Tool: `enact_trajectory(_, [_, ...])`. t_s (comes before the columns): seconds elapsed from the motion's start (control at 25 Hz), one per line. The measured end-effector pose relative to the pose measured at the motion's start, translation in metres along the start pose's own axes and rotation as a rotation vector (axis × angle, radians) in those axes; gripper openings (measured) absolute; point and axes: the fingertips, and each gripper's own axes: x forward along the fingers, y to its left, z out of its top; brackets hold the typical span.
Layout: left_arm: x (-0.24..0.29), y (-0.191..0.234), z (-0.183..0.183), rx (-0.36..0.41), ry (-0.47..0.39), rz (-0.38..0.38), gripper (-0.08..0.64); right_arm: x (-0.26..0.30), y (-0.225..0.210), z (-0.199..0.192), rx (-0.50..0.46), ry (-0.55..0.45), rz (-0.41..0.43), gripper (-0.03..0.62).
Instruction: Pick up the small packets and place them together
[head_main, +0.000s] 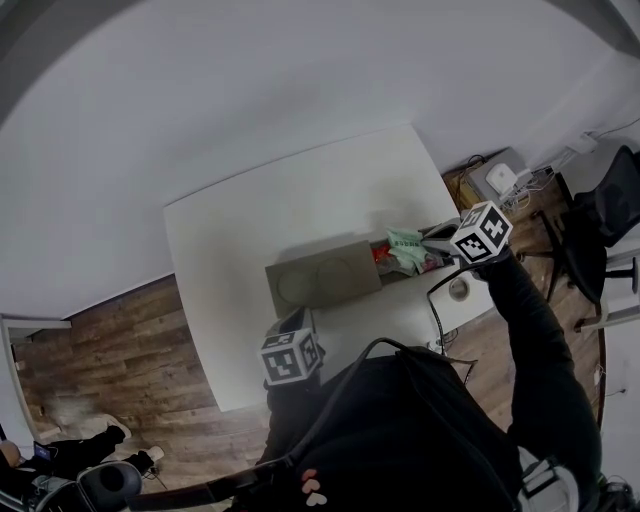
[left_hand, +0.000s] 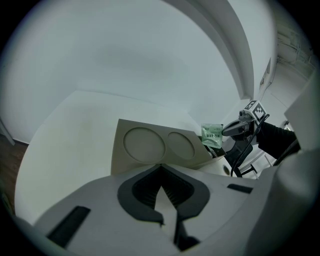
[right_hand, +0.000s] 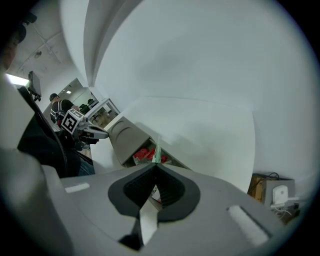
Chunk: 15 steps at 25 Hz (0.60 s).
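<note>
Green packet (head_main: 405, 243): pinched by the right gripper (head_main: 437, 240) and hanging clear above the open end of the cardboard box (head_main: 372, 272). In the right gripper view the packet (right_hand: 156, 151) shows edge-on, rising from the jaw tips; the right gripper (right_hand: 154, 166) has its jaws clenched on it. In the left gripper view the same packet (left_hand: 212, 134) faces the camera flat, upright, with print too small to read.

Red packets (head_main: 383, 256): lying inside the box, below and just left of the green one; also seen in the right gripper view (right_hand: 144, 154). Count not clear.

Box lid (left_hand: 150, 145): folded open and lying flat, two round impressions side by side on its surface.

Left gripper (left_hand: 161, 166): jaw tips closed together, nothing visible between the pads. The tips sit right at the lid's near edge; I cannot tell whether they nip the cardboard. In the head view the left gripper (head_main: 292, 322) is at the near side of the box, well apart from the right one.

White table (head_main: 240, 230): carries the box. Wooden floor (head_main: 110, 340) around it; black chair (head_main: 600, 225) at the right.
</note>
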Motion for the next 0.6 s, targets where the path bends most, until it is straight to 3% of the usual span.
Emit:
enact_trajectory(0.28, [-0.005, -0.004, 0.012, 0.032, -0.038, -0.003, 0.0, -0.013, 0.029, 0.04, -0.083, -0.089, 0.029, 0.002])
enact_trajectory(0.6, [-0.006, -0.011, 0.015, 0.068, -0.028, -0.009, -0.001, 0.012, 0.096, 0.091, -0.208, -0.173, 0.165, 0.002])
